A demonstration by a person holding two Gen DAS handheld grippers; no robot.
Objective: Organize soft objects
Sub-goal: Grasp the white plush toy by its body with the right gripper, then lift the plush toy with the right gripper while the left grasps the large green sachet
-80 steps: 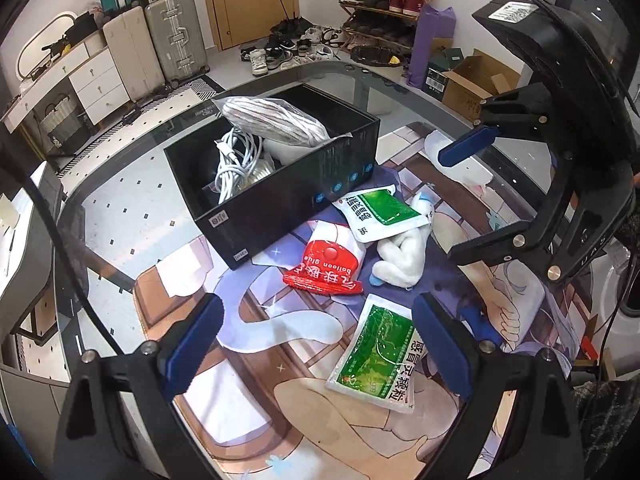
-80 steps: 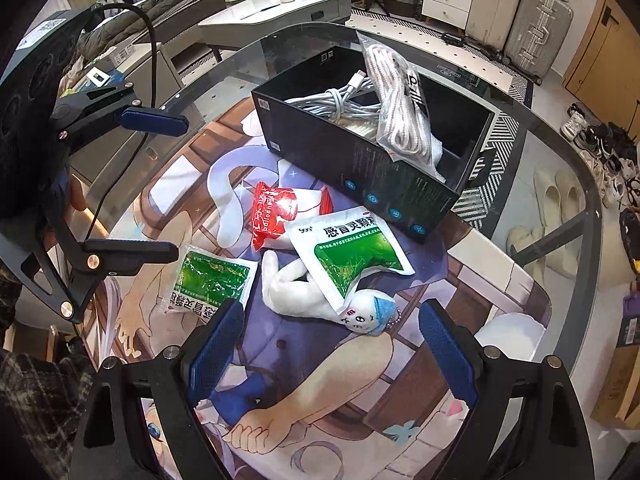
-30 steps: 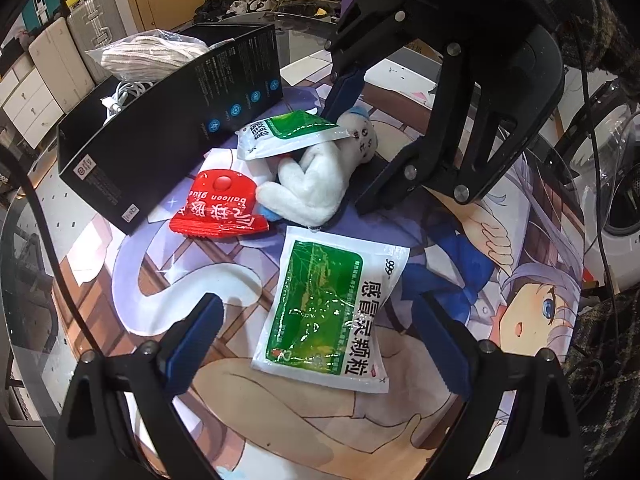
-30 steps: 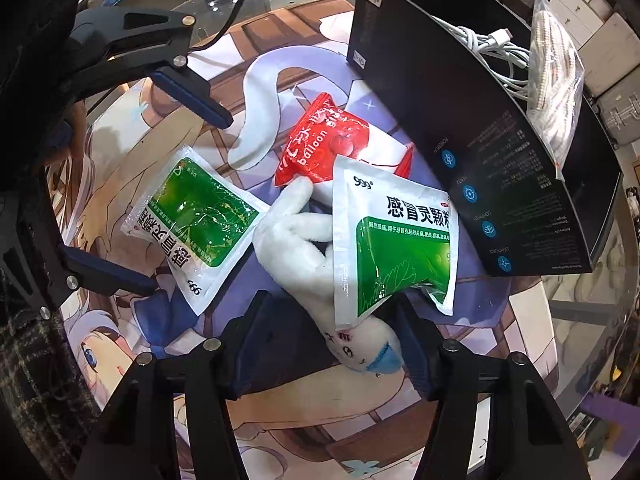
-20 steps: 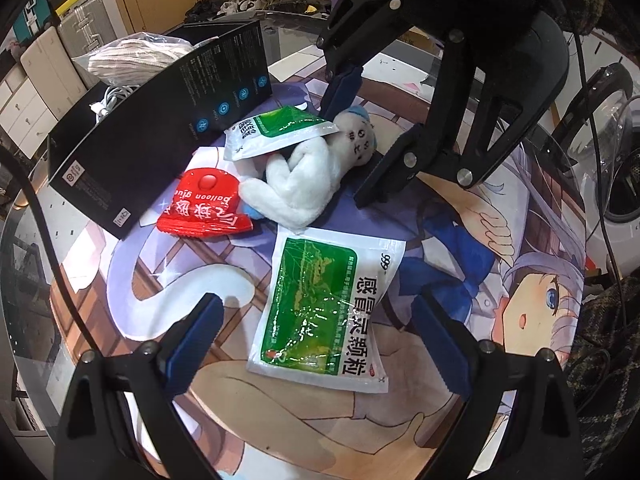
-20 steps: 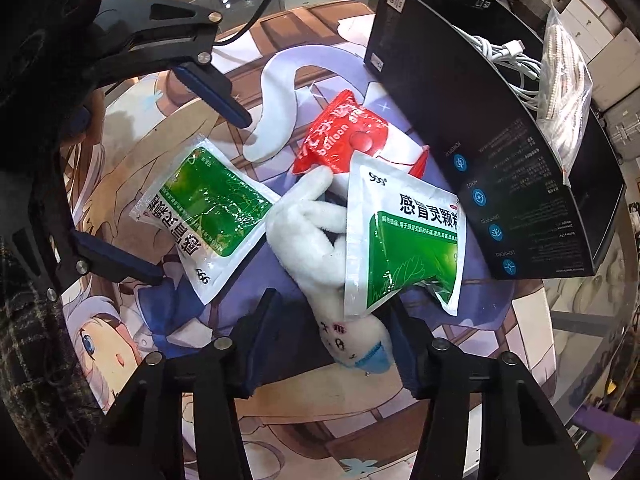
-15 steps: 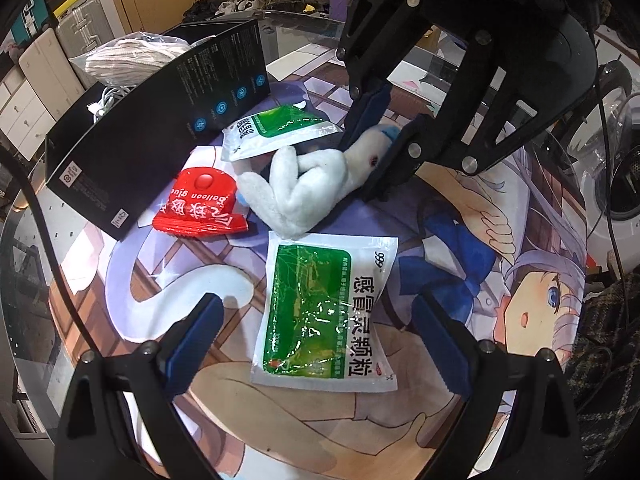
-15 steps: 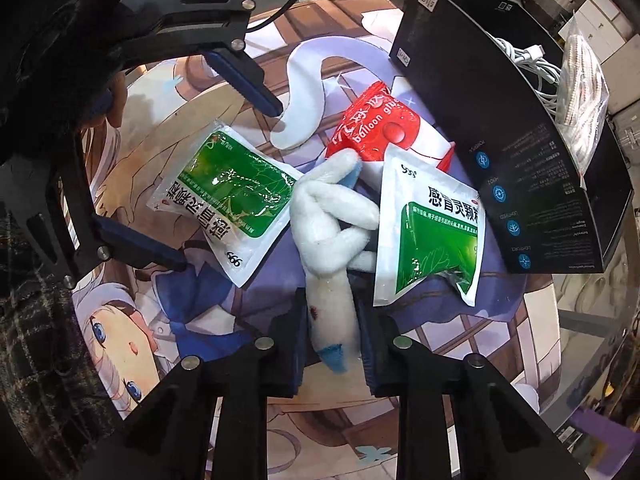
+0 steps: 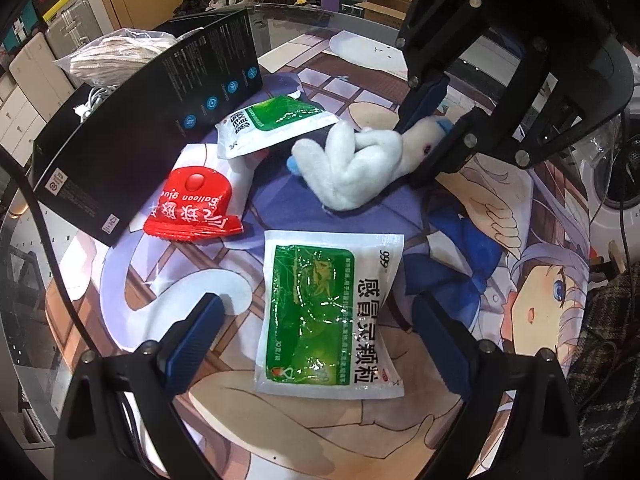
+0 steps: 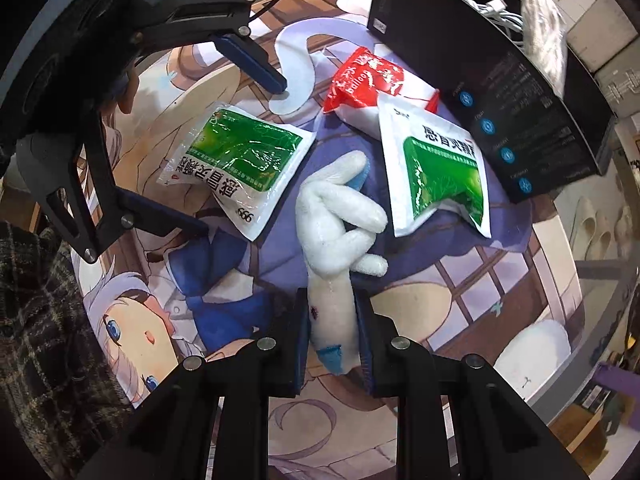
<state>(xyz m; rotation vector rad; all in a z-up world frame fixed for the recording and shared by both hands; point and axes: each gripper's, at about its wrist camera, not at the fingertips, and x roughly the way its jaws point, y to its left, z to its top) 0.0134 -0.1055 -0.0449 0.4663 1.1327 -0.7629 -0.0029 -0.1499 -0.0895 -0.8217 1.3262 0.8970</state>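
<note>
The right gripper (image 10: 331,332) clamps its fingers (image 10: 301,332) on the head of a white plush toy (image 10: 334,232), whose body stretches up the centre of the right wrist view over the illustrated mat (image 10: 460,280) covering the glass bench (image 9: 304,28). The left gripper (image 9: 320,336) hangs with its fingers (image 9: 196,328) spread wide and empty above a green sachet (image 9: 332,316). A second green sachet (image 10: 436,168) and a red packet (image 10: 366,80) lie beside the black box (image 10: 500,92) at upper right.
</note>
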